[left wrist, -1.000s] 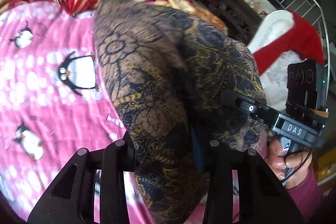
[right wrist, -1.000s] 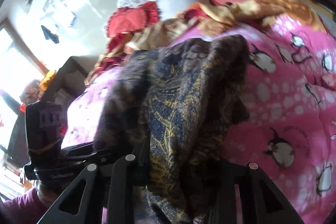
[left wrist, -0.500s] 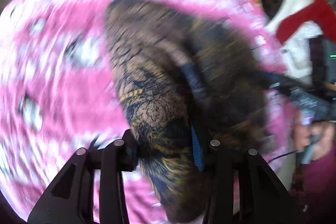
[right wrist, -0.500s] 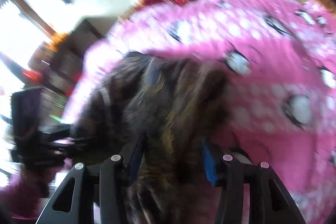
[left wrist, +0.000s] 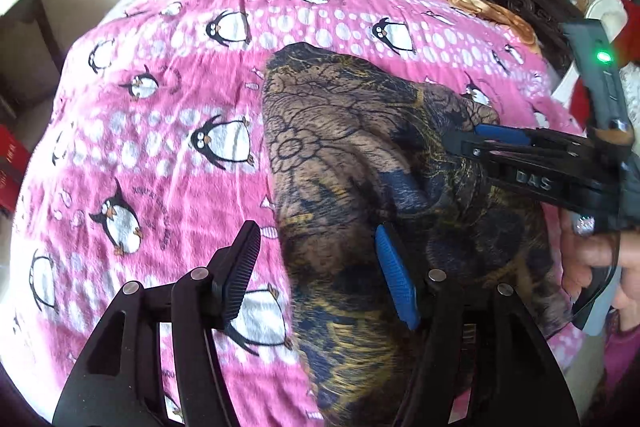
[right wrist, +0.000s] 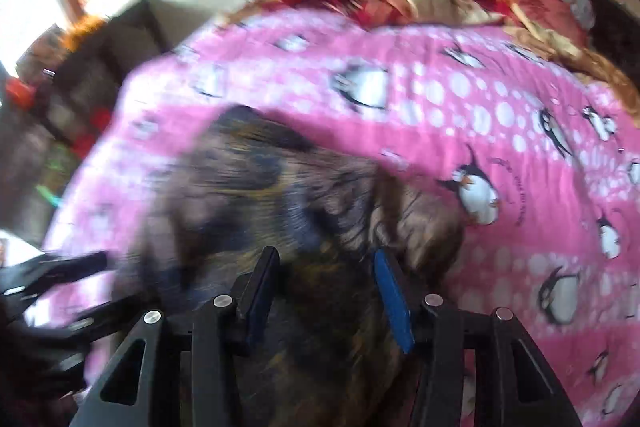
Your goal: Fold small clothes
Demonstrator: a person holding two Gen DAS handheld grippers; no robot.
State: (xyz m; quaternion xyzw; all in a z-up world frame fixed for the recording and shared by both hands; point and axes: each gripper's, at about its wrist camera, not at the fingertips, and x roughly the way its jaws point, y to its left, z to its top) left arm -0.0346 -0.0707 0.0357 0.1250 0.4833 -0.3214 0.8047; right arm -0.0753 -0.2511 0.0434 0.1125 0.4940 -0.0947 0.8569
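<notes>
Since the earlier frame the brown patterned garment (left wrist: 352,155) has gone from hanging bunched between the tools to lying spread on the pink penguin blanket (left wrist: 168,131); both tools now tip downward over it.

Left gripper (left wrist: 316,267): jaws opening, cloth released. Left pad over bare blanket beside the garment's edge, blue pad over the cloth.

Right gripper (right wrist: 326,291): jaws parted, garment beneath and ahead of them. View blurred; cannot tell if either pad touches fabric. In the left wrist view it reaches in from the right, over the garment's far side.

Risks, as judged: the raised ridge ahead of the left blue pad may set a crooked crease; a pad snagging on withdrawal would drag the layer askew.
</notes>
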